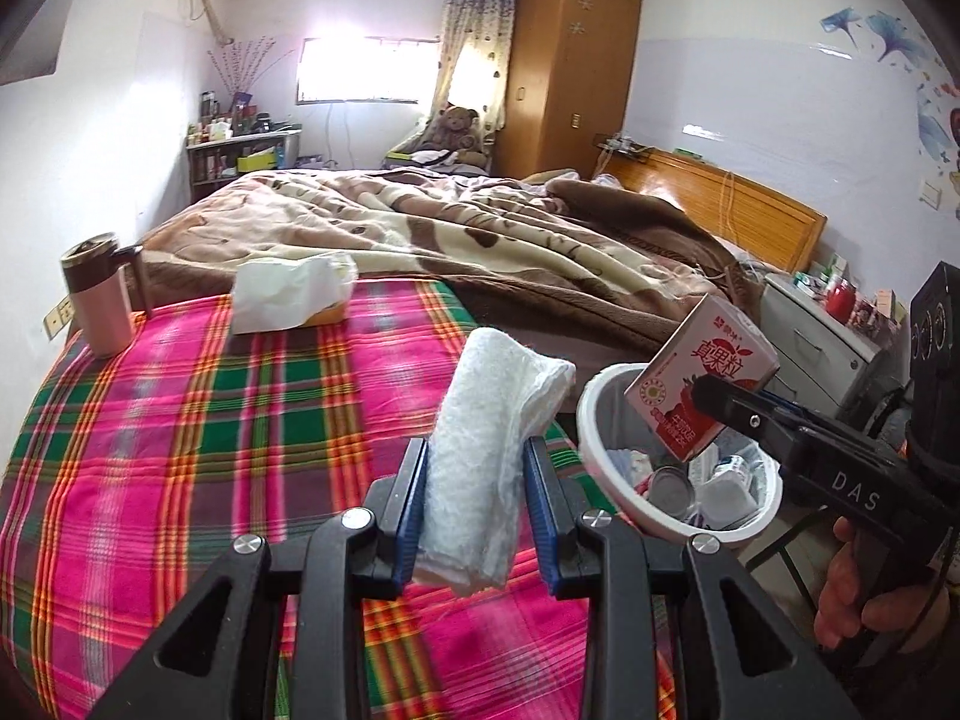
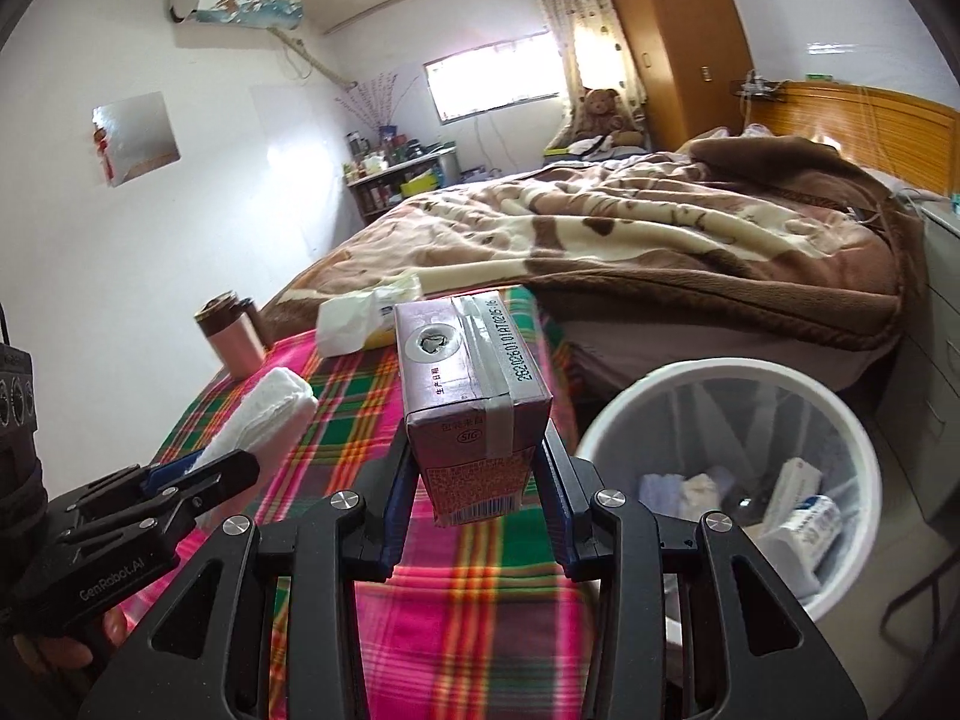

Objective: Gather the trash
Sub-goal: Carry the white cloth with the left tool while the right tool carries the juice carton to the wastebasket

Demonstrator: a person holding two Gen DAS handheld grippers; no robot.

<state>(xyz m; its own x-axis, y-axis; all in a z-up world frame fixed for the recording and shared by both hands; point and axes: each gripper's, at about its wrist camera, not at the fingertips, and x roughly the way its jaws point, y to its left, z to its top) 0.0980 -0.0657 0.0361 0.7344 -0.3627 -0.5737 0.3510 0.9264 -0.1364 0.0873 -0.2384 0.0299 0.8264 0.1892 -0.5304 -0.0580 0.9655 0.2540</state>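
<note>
Squeezing soft, light white tissue wad [image 1: 486, 456] mid-length in left tool [image 1: 477, 504]; right tool [image 2: 477, 480] pinching stiff, light drink carton [image 2: 474, 396] sides near bin [image 2: 852, 420].

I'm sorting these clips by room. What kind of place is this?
A lived-in bedroom, most likely in a home: a bed with a rumpled brown blanket and wooden headboard, a tall wooden wardrobe, and a teddy bear by the curtained window.

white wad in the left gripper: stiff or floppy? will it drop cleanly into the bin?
Probably soft: the white tissue wad looks fluffy and layered, and pinches in between the left gripper pads. Likely very light, since its upper part stands unsupported above the pads without sagging. It may cling to the pads or drift on release, so letting go right over the white bin seems safer.
</note>
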